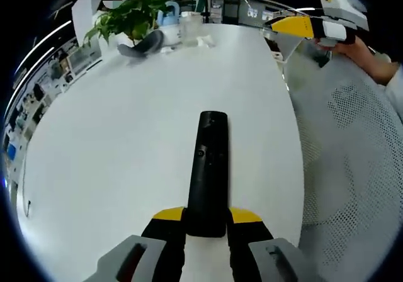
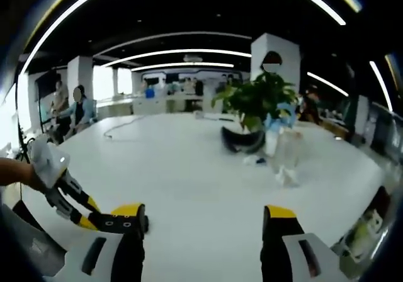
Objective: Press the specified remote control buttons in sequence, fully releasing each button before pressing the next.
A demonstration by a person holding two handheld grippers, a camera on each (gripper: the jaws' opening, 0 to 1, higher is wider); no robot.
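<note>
Lying flat on the white table (image 1: 113, 169), the black remote control (image 1: 208, 169) has its long axis running straight away from the left gripper (image 1: 206, 222) toward the potted plant (image 1: 129, 14) at the table's far side; its near end sits between that gripper's yellow-tipped jaws, which are closed against its two sides. Small buttons show on its upper face, but no brand or lettering can be read. Beyond the remote, beside the plant, stand a clear cup (image 1: 190, 27) and some small white bits. Off past the table's edge, the right gripper (image 1: 277, 25) is held up in a hand (image 1: 359, 49) above a white mesh chair (image 1: 352, 162). In the right gripper view, the right gripper (image 2: 204, 222) has its jaws spread wide with nothing between them, bare tabletop (image 2: 189, 169) ahead and the potted plant (image 2: 255, 106) farther on, with a clear cup (image 2: 286, 156) just in front of it. The left gripper (image 2: 94, 218) comes in low at the side, held by a hand (image 2: 16, 172); its jaws' state cannot be told here. No writing is legible.
</note>
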